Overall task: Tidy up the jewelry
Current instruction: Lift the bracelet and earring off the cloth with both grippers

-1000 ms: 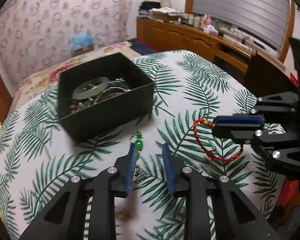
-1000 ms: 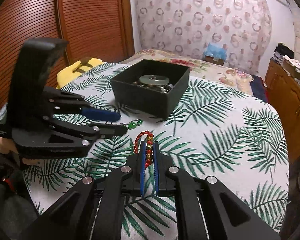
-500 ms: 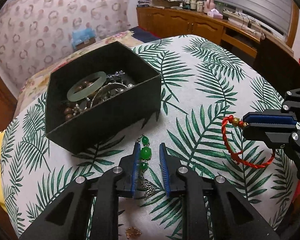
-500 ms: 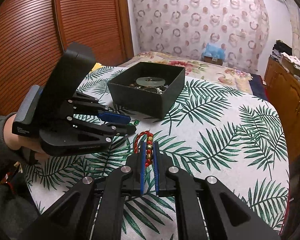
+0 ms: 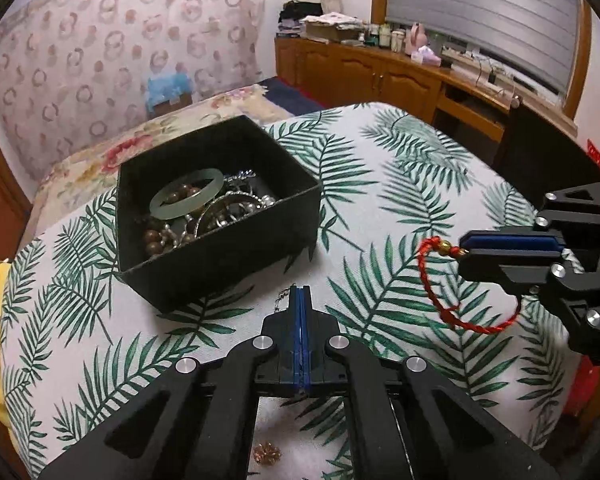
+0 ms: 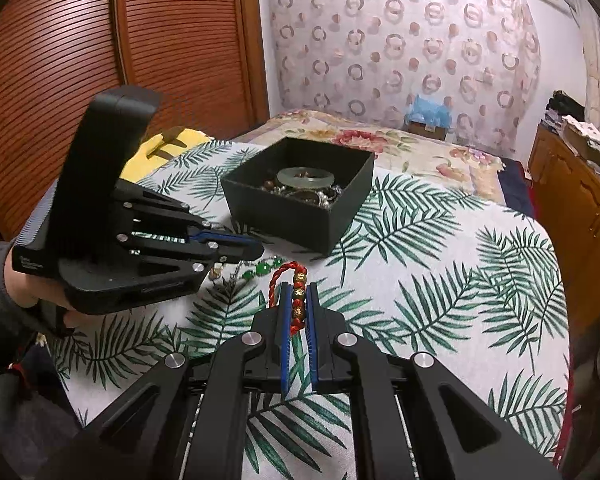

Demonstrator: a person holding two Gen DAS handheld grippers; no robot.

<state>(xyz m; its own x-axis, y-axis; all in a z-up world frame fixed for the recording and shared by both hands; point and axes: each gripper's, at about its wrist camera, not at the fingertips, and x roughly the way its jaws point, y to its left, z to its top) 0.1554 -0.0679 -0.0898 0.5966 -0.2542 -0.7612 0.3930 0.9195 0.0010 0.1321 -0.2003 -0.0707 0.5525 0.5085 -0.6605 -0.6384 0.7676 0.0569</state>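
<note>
A black open box (image 5: 236,252) holding a pale jade bangle (image 5: 186,198), brown beads and silver chains sits on the fern-print table; it also shows in the right wrist view (image 6: 300,216). My left gripper (image 5: 299,294) is shut on a green-stone bracelet, with only its silver chain (image 5: 282,298) showing past the tips; the green stones (image 6: 262,270) hang below it in the right wrist view. My right gripper (image 6: 299,294) is shut on a red braided cord bracelet with gold beads (image 6: 298,292), held above the table; it also shows in the left wrist view (image 5: 432,280).
A small copper-coloured trinket (image 5: 267,452) lies on the tablecloth (image 5: 380,184) near the front edge. A flowered bed (image 6: 380,140) lies behind the table, wooden cabinets (image 5: 380,76) to the right, a slatted wooden door (image 6: 100,40) to the left.
My left gripper closed on the green-stone bracelet and lifted it off the cloth. My right gripper stayed shut on the red cord bracelet and rose slightly.
</note>
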